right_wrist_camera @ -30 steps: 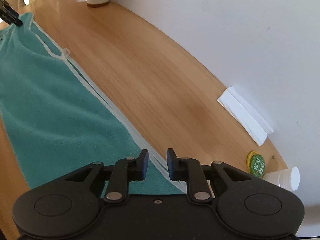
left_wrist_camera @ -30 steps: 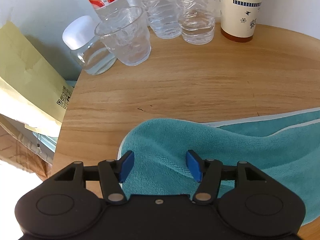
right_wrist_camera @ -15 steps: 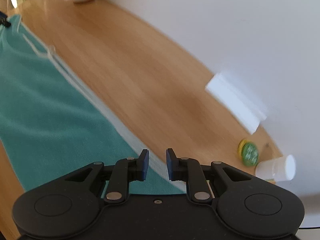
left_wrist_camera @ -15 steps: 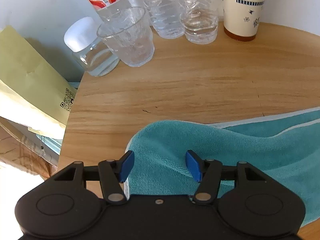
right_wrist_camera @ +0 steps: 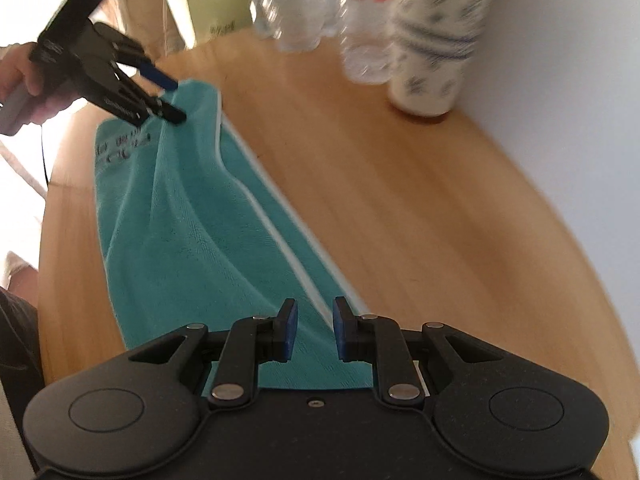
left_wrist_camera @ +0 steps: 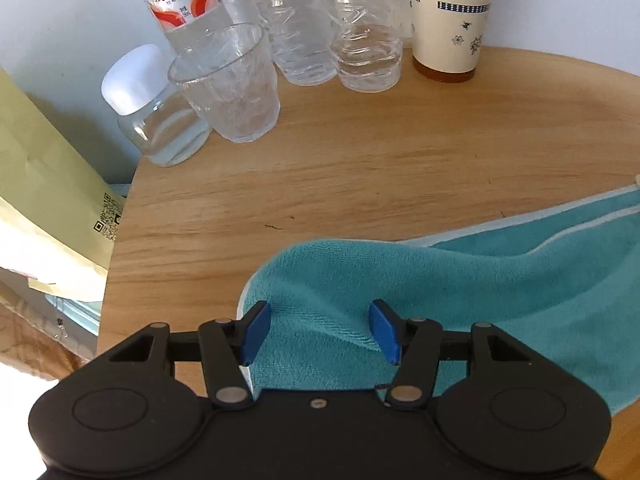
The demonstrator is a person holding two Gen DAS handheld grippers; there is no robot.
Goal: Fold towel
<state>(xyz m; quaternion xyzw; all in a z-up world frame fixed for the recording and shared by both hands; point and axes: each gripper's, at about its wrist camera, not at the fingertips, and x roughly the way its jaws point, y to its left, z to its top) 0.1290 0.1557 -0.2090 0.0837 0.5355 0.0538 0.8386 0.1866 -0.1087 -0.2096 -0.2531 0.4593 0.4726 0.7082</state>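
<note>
My left claw (left_wrist_camera: 320, 330) is spread wide, its blue pads on either side of a raised hump at one end of the teal towel (left_wrist_camera: 460, 280), with cloth bulging up between them but not pinched. From the right wrist view that same left claw (right_wrist_camera: 168, 96) hangs over the far end of the towel (right_wrist_camera: 192, 220), with my hand (right_wrist_camera: 24, 80) around its handle. My right claw (right_wrist_camera: 312, 330) sits at the near end with its fingers (right_wrist_camera: 288, 330) only a narrow gap apart, straddling the towel's pale edge stripe; whether they actually grip the cloth I cannot tell. The towel lies stretched lengthways across the wooden desk (right_wrist_camera: 420, 200), rumpled near my left claw and flatter toward my right, with dark lettering at the far corner. At the back of the desk stand several clear water bottles (left_wrist_camera: 304, 32), a clear plastic cup (left_wrist_camera: 232, 88), a small jar with a white lid (left_wrist_camera: 156, 120) and a cream patterned cup (left_wrist_camera: 448, 20). A yellowish paper envelope (left_wrist_camera: 44, 200) leans off the desk's left edge.
</note>
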